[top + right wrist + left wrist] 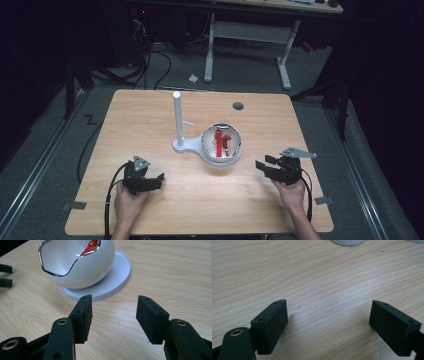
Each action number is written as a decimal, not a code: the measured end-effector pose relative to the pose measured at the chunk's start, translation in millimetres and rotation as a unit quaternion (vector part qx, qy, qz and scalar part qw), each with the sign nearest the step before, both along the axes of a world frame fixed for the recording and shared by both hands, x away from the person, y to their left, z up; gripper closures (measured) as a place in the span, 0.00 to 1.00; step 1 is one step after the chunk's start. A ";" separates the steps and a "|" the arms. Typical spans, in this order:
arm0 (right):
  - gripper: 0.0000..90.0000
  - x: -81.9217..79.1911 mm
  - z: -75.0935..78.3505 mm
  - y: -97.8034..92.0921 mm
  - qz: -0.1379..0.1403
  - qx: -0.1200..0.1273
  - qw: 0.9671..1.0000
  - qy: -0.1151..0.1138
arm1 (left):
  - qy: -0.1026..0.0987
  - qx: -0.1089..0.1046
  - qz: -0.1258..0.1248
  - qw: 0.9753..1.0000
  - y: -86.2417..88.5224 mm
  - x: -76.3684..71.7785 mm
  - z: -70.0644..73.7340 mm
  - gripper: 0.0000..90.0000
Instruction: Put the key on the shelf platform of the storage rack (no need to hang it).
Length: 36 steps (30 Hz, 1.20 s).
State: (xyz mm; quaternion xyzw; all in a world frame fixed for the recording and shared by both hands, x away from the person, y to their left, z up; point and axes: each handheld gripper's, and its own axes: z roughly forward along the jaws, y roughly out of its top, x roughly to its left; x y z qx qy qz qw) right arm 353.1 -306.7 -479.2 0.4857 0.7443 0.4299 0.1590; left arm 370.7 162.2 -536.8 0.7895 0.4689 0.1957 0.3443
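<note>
My left tool (pixel 150 181): black, grey three-cornered plate, black cable. My right tool (pixel 266 167): black, same plate, brass-ringed screw holes, flat rectangular pads (pixel 84 315).

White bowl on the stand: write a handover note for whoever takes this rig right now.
Left gripper: open, holding nothing, low over the bare wooden table, apart from the stand.
Right gripper: open, holding nothing, aimed at the white bowl.
The bowl sits on the round base of the white stand, whose upright post rises at its left. Red items lie inside the bowl; what they are cannot be told.
Done: nothing visibly handled.
Left: probably reach in and take the red items, or the bowl.
</note>
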 end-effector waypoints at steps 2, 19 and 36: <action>0.52 0.2 -2.9 1.9 0.003 -0.004 1.000 0.001 | 0.000 0.000 0.000 1.000 0.0 0.0 0.0 0.17; 0.52 1.9 -26.1 10.2 0.001 -0.025 0.999 0.019 | 0.000 0.000 0.000 1.000 0.0 0.0 0.1 0.17; 0.52 6.7 -46.1 14.0 -0.011 -0.058 0.998 0.024 | 0.000 0.000 0.000 1.000 0.0 0.0 0.0 0.17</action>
